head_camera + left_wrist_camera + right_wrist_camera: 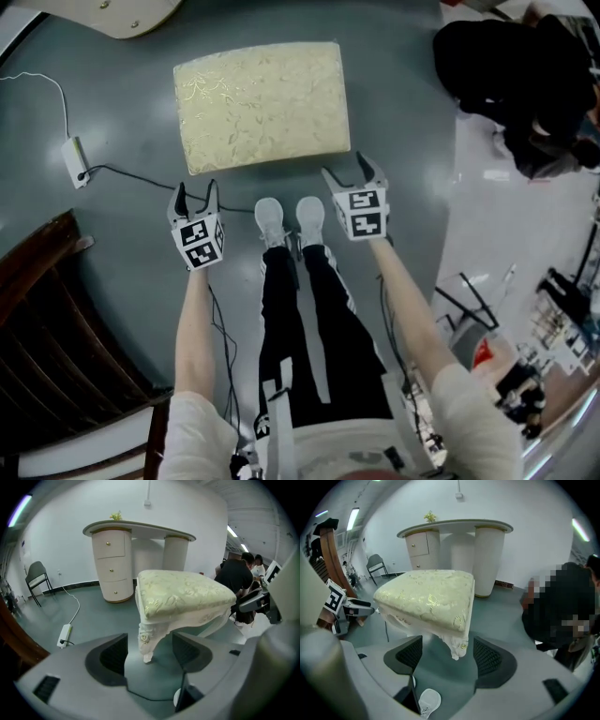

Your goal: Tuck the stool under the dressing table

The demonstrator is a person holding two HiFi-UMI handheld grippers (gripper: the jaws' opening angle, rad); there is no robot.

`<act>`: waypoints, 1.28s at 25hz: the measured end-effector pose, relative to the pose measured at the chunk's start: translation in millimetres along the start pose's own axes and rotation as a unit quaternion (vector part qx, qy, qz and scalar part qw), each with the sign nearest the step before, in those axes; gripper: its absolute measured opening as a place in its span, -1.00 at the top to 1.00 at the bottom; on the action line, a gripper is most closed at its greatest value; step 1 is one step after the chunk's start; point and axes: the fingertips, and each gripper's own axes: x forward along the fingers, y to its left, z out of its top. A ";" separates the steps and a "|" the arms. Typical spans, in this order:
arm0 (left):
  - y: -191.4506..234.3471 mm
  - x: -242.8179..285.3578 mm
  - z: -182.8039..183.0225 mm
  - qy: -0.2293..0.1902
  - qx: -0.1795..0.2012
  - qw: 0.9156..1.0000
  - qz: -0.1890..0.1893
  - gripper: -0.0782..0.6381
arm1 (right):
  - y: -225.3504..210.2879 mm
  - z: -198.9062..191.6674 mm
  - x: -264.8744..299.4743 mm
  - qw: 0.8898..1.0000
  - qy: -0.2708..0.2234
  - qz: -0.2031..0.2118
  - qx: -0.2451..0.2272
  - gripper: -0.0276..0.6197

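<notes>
While the stool (261,105) stands out on the grey floor, in front of the dressing table (136,529) and clear of it, the person faces its near long edge with a gripper at each near corner. The left gripper (194,190) has its jaws spread wide with nothing between the pads. Its own view shows the stool's carved left leg (146,641) lined up in the gap but just beyond the tips. The right gripper (347,176) is likewise wide open and empty, with the right corner leg (458,646) centred ahead of it.

The step in hand looks like the approach before any grasp, so the tucking has not begun. The next move probably calls for both grippers to advance and close on the corners or the frame. They would then need to push evenly toward the opening between the table's drawer pedestal (111,566) and its column (175,554), likely steering slightly left.
</notes>
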 end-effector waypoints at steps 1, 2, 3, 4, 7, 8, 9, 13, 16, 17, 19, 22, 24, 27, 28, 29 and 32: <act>2.6 5.4 -4.9 0.005 0.005 1.000 0.002 -0.03 | -1.8 -6.6 8.6 1.000 0.008 -0.003 0.003 -0.13; 3.8 9.5 -8.9 0.009 0.011 1.000 0.001 -0.03 | -3.0 -12.5 15.8 1.000 0.015 -0.005 0.005 -0.13; 4.0 12.9 -12.3 0.013 0.018 1.000 -0.002 -0.03 | -3.6 -17.3 21.7 1.000 0.022 -0.008 0.005 -0.13; 3.5 16.0 -15.1 0.017 0.025 1.000 -0.005 -0.03 | -3.7 -20.7 26.5 1.000 0.026 -0.009 0.004 -0.13; 0.5 25.4 -20.3 0.030 0.041 0.999 -0.016 -0.03 | -4.9 -25.6 37.2 0.999 0.034 -0.012 -0.001 -0.13; -0.4 28.5 -20.6 0.034 0.045 0.998 -0.020 -0.03 | -6.1 -26.9 40.7 0.999 0.038 -0.013 -0.003 -0.13; -0.3 31.2 -19.8 0.036 0.049 0.998 -0.021 -0.03 | -7.6 -27.9 44.5 0.999 0.041 -0.016 -0.004 -0.13; 2.2 41.1 -15.8 0.036 0.069 0.997 -0.019 -0.03 | -14.5 -26.9 56.1 0.998 0.047 -0.029 -0.004 -0.10; 2.8 48.1 -13.8 0.038 0.086 0.995 -0.023 -0.03 | -16.0 -25.5 62.9 0.998 0.054 -0.029 -0.009 -0.04; 4.4 49.8 -11.6 0.037 0.089 0.995 -0.024 -0.03 | -14.0 -25.2 64.9 0.998 0.059 -0.026 -0.009 -0.04; 5.9 52.7 -6.8 0.034 0.095 0.994 -0.028 -0.03 | -11.4 -24.0 67.1 0.998 0.064 -0.023 -0.010 -0.04; 3.0 55.0 -3.9 0.033 0.116 0.992 -0.039 -0.02 | -12.5 -20.1 69.9 0.998 0.059 -0.027 -0.009 -0.03; 1.8 56.4 -3.6 0.034 0.126 0.990 -0.049 -0.02 | -15.0 -17.9 71.3 0.998 0.059 -0.031 -0.011 0.04; 2.7 56.9 -2.7 0.036 0.131 0.989 -0.065 -0.02 | -14.9 -17.2 71.9 0.998 0.061 -0.032 -0.014 0.04; 3.1 56.7 -2.8 0.036 0.129 0.989 -0.070 -0.03 | -14.4 -17.2 72.3 0.998 0.060 -0.030 -0.014 0.04; 3.0 56.7 -3.3 0.036 0.126 0.989 -0.073 -0.02 | -14.6 -17.3 72.6 0.998 0.060 -0.029 -0.015 0.04; -0.2 61.1 -6.2 0.043 0.129 0.987 -0.081 -0.03 | -16.5 -17.7 72.8 0.998 0.060 -0.028 -0.019 0.04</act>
